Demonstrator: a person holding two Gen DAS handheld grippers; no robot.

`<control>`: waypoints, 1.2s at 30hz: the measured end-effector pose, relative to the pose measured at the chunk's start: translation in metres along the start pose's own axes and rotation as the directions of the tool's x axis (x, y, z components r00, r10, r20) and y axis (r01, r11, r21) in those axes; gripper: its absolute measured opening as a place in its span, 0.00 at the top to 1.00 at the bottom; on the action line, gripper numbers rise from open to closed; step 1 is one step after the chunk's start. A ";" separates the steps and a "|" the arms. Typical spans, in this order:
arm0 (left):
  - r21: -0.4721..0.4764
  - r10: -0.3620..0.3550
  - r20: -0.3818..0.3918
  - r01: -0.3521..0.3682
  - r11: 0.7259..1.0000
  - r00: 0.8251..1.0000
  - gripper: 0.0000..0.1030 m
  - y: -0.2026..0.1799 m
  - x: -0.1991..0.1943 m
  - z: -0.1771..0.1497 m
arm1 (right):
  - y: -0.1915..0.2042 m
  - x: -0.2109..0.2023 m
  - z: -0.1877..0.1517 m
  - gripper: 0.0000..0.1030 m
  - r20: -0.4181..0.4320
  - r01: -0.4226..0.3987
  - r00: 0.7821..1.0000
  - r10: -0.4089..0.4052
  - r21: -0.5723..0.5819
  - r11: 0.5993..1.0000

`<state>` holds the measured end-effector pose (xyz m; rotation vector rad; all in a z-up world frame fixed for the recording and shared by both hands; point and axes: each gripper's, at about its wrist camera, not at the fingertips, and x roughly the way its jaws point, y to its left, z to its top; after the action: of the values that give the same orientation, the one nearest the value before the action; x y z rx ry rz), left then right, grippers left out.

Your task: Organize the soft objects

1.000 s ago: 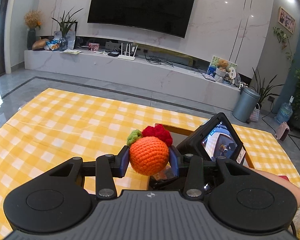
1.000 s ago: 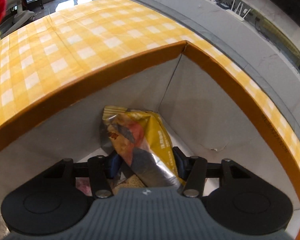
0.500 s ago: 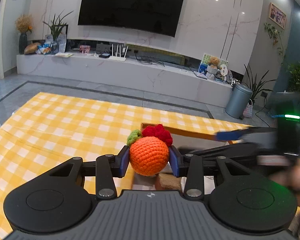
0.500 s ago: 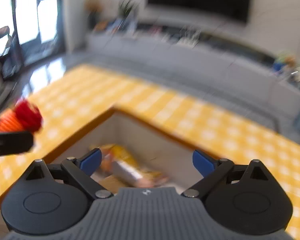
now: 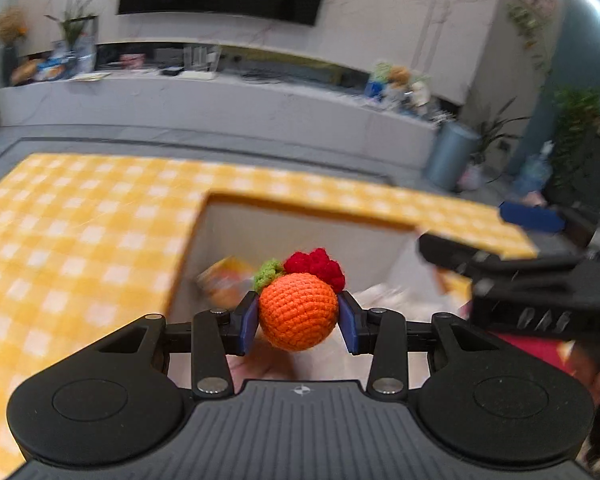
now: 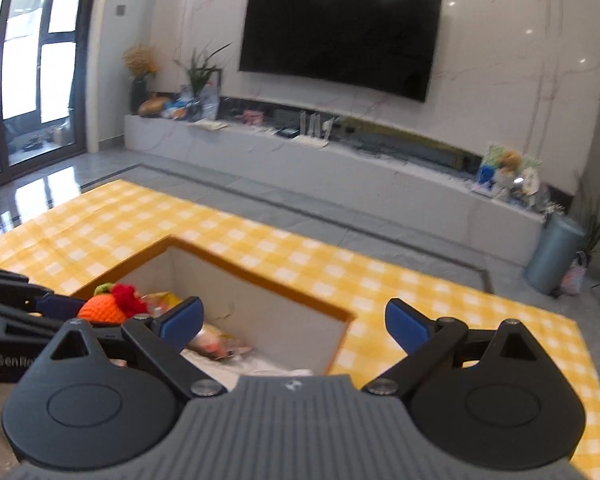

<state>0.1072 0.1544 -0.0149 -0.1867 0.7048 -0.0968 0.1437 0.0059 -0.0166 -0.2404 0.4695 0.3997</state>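
My left gripper (image 5: 298, 322) is shut on an orange crochet fruit (image 5: 298, 310) with a green and red top, held over the open cardboard box (image 5: 300, 210). The fruit also shows in the right wrist view (image 6: 102, 307). My right gripper (image 6: 294, 322) is wide open and empty, raised above the box (image 6: 260, 280); it shows at the right in the left wrist view (image 5: 528, 216). A yellow snack bag (image 5: 224, 282) lies inside the box, also seen in the right wrist view (image 6: 216, 344).
The box sits on a table with a yellow checked cloth (image 6: 120, 220). Beyond the table stand a long TV bench (image 6: 340, 168), a TV (image 6: 340, 36) and a grey bin (image 6: 554, 258).
My right gripper let go of the snack bag, opened wide and rose out of the box. My left gripper moved the crochet fruit over the box opening.
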 end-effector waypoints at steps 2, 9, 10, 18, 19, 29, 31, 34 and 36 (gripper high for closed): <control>0.043 0.003 0.000 -0.003 0.999 1.000 0.55 -0.013 0.009 0.012 | -0.009 -0.005 0.002 0.10 0.020 0.039 0.999 -0.039 0.021 0.999; 0.033 -0.024 -0.078 0.026 0.999 0.997 0.55 -0.035 0.070 0.017 | -0.051 -0.024 -0.011 0.09 0.052 -0.005 0.999 -0.001 0.108 0.994; 0.031 -0.024 -0.086 0.027 0.999 0.996 0.54 -0.037 0.077 0.014 | -0.054 -0.026 -0.014 0.09 0.056 -0.007 0.998 0.001 0.111 0.994; 0.115 0.083 -0.019 -0.081 0.990 0.996 0.04 -0.055 0.080 0.002 | -0.069 -0.033 -0.038 0.10 0.029 0.006 1.000 -0.011 0.174 0.985; 0.133 0.092 -0.019 -0.089 0.987 0.996 0.04 -0.058 0.078 0.001 | -0.068 -0.034 -0.039 0.10 0.024 0.016 1.000 -0.020 0.173 0.985; 0.122 0.107 0.152 -0.126 0.984 0.983 0.04 -0.091 0.020 0.006 | -0.076 -0.067 -0.040 0.09 0.003 0.200 0.979 -0.203 0.146 0.969; 0.153 0.084 0.199 -0.115 0.982 0.976 0.04 -0.102 0.004 0.007 | -0.076 -0.074 -0.043 0.09 -0.008 0.253 0.967 -0.254 0.123 0.960; 0.174 0.091 0.243 -0.136 0.975 0.966 0.04 -0.118 -0.017 0.005 | -0.077 -0.087 -0.049 0.08 0.014 0.233 0.971 -0.238 0.162 0.959; 0.166 0.096 0.298 -0.151 0.974 0.950 0.04 -0.127 -0.028 -0.001 | -0.074 -0.093 -0.052 0.07 0.036 0.217 0.973 -0.226 0.172 0.961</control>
<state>0.0817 0.0344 0.0280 0.0255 0.4113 -0.0141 0.0788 -0.1061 -0.0067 -0.1164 0.4139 0.1462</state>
